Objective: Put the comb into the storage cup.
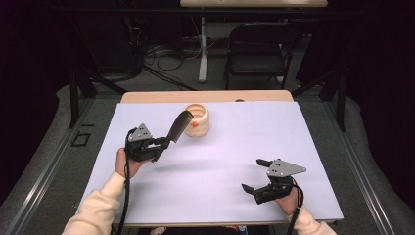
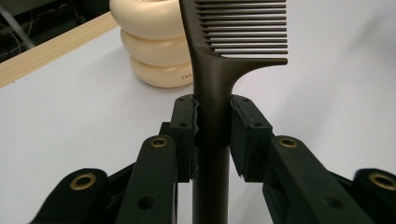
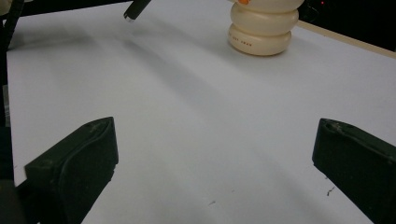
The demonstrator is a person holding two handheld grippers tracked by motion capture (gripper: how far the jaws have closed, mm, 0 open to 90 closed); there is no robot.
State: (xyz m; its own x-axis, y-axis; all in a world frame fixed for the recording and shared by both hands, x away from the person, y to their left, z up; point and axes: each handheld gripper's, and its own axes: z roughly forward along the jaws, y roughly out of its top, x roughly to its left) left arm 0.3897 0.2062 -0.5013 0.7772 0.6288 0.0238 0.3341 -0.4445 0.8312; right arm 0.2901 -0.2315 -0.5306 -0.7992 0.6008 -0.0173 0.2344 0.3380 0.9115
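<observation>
My left gripper [image 1: 164,142] [image 2: 212,108] is shut on the handle of a dark comb [image 1: 179,125] [image 2: 233,28], holding it above the white table cover [image 1: 235,147]. The comb slants up toward a cream ribbed holder [image 1: 196,120] [image 2: 154,46], its teeth end close beside the holder's rim. An orange item [image 1: 195,124] shows at the holder. My right gripper [image 1: 252,174] [image 3: 215,154] is near the front right of the cover, jaws wide open with nothing between them. In the right gripper view the holder [image 3: 264,28] stands far ahead and the comb's handle end [image 3: 136,9] hangs at top left.
The table's wooden back edge [image 1: 205,96] shows behind the white cover. Beyond it stand a black folding chair [image 1: 257,49], a white table leg [image 1: 202,49] and floor cables [image 1: 166,56]. Metal rails [image 1: 44,161] run along both sides.
</observation>
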